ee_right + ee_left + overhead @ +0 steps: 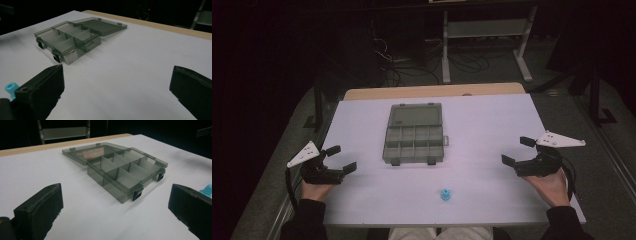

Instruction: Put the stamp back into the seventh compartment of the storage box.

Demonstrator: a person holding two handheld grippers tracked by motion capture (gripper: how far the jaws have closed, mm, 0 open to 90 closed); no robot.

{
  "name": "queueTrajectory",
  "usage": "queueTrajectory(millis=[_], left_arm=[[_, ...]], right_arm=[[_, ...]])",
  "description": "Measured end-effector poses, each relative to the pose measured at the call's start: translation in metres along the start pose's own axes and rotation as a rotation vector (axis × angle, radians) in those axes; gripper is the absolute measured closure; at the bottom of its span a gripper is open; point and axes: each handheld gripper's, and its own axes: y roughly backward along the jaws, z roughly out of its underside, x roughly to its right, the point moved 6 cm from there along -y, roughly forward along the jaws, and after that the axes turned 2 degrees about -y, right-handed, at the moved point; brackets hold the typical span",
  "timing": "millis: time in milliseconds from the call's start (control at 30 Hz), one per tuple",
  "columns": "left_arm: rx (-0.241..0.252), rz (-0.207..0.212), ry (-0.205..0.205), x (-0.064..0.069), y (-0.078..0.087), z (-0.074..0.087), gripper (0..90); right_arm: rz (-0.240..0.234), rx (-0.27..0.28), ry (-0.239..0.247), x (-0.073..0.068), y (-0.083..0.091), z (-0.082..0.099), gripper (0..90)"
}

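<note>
A smoky transparent compartment box (414, 142) lies in the middle of the white table (482, 120), its lid (414, 116) folded back flat on the far side; its divided cells (130, 167) (65, 37) look empty. A small blue part (445, 194) stands near the table's front edge, partly hidden behind a jaw in each gripper view (207, 189) (10, 88). My left gripper (341, 159) rests at the left side of the table, open, nothing between its jaws. My right gripper (518, 151) rests at the right side, also open and empty. Both point toward the box.
A wooden table edge (437, 91) runs behind the white surface. Beyond it stand a metal frame stand (484, 30) and cables on the dark floor. White surface lies bare between the box and each gripper.
</note>
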Motion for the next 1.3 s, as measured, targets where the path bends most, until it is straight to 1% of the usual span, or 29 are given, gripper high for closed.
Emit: queueTrajectory(millis=[100,333,433,567,700,767,833,1033,1167,1200,1300], left_arm=[[0.003,0.001,0.004,0.0,0.0,0.0,0.0],[-0.002,0.001,0.003,0.0,0.001,0.001,0.0],[-0.001,-0.002,0.01,-0.001,0.001,0.001,0.0],[-0.005,-0.003,0.01,-0.001,0.001,0.001,0.0],[-0.013,0.002,0.008,0.0,-0.002,0.002,0.0],[-0.017,0.005,0.003,0.0,-0.003,0.003,0.0],[-0.016,0.005,0.001,0.0,-0.003,0.002,0.0],[-0.013,0.003,0.004,-0.002,-0.003,0.002,0.0],[-0.016,0.007,0.004,-0.001,-0.004,0.002,0.0],[-0.015,0.007,0.005,-0.001,-0.004,0.002,0.0],[-0.014,0.007,0.005,-0.001,-0.004,0.002,0.0]], right_arm=[[0.002,-0.004,0.005,0.0,0.0,0.001,0.0],[0.006,-0.016,-0.001,0.0,0.002,0.003,0.0],[0.01,-0.028,-0.002,0.0,0.002,0.004,0.0],[0.011,-0.035,-0.002,-0.002,0.002,0.004,0.0],[0.007,-0.06,-0.006,-0.004,0.001,0.005,0.0],[0.007,-0.062,-0.005,-0.004,0.001,0.005,0.0],[0.003,-0.063,-0.01,-0.005,0.001,0.004,0.0],[-0.019,-0.086,0.008,-0.011,-0.002,0.0,0.0],[-0.028,-0.096,0.009,-0.013,-0.004,-0.002,0.0],[-0.036,-0.103,0.018,-0.015,-0.006,-0.003,0.0],[-0.04,-0.109,0.027,-0.018,-0.007,-0.005,0.0]])
